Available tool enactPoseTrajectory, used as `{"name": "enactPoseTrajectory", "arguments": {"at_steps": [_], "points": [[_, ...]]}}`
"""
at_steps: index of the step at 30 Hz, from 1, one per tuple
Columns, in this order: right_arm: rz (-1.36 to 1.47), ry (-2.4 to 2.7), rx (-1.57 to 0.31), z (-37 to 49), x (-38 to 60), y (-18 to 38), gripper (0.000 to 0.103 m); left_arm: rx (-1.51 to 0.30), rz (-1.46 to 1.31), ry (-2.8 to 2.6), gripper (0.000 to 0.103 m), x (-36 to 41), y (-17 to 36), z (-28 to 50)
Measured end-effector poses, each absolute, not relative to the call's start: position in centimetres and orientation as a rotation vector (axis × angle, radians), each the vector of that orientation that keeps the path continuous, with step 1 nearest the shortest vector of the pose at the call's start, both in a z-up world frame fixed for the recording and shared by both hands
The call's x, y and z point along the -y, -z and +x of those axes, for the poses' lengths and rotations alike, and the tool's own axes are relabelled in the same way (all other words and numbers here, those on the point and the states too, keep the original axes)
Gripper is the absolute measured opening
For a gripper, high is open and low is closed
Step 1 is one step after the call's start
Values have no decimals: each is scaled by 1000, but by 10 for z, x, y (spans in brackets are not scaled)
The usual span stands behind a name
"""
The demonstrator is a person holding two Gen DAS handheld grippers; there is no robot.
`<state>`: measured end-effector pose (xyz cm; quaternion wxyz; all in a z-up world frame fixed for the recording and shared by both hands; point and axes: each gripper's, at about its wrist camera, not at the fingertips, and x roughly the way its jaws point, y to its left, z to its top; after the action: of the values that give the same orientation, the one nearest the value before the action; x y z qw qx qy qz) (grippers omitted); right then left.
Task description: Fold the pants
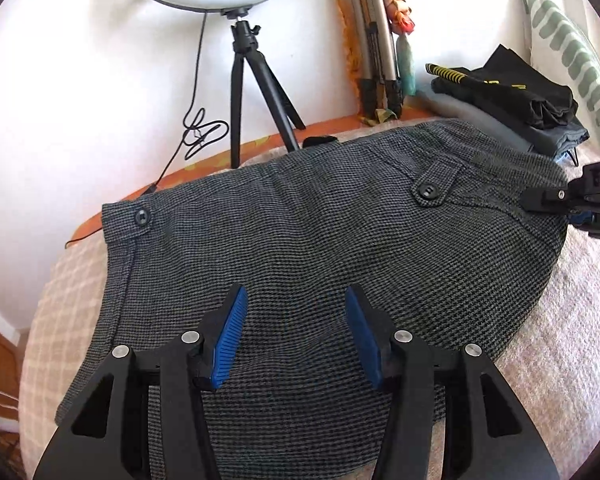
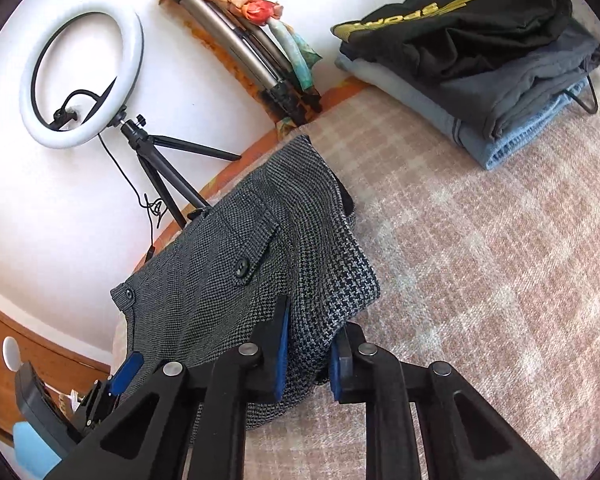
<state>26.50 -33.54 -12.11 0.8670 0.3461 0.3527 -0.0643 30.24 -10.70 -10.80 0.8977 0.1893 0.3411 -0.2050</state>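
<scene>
Left tongs: mine, at the bottom centre of the left wrist view, spread wide with nothing between the blue pads, poised over the cloth.
Right tongs: clenched on a bunched fold of the pants at the lower centre of the right wrist view; in the left wrist view they show at the right edge, on the pants' right end.
Pants: grey houndstooth, lying on the bed and filling the middle of the left wrist view, two black buttons on tabs along the upper edge.
Bed: pale pink checked cover, under the pants.
Stack of folded clothes: upper right, black on top, well apart from the pants.
Ring light: on a small black tripod, upper left, against the white wall.
</scene>
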Motion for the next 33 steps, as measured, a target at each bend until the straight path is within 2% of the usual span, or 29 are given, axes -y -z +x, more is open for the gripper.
{"name": "enactPoseTrajectory", "arguments": {"at_steps": [4, 11, 16, 20, 27, 33], "points": [[623, 118, -709, 264, 324, 100, 12, -758, 397, 417, 51, 114, 124, 310], [503, 95, -675, 265, 303, 72, 11, -724, 337, 290, 51, 73, 98, 312], [391, 70, -654, 267, 280, 53, 11, -860, 282, 297, 51, 48, 123, 325], [302, 43, -643, 270, 258, 37, 11, -842, 176, 315, 51, 31, 113, 322], [151, -42, -634, 282, 205, 10, 11, -735, 22, 244, 51, -46, 72, 290], [20, -144, -637, 299, 134, 2, 11, -707, -73, 123, 51, -131, 63, 258]]}}
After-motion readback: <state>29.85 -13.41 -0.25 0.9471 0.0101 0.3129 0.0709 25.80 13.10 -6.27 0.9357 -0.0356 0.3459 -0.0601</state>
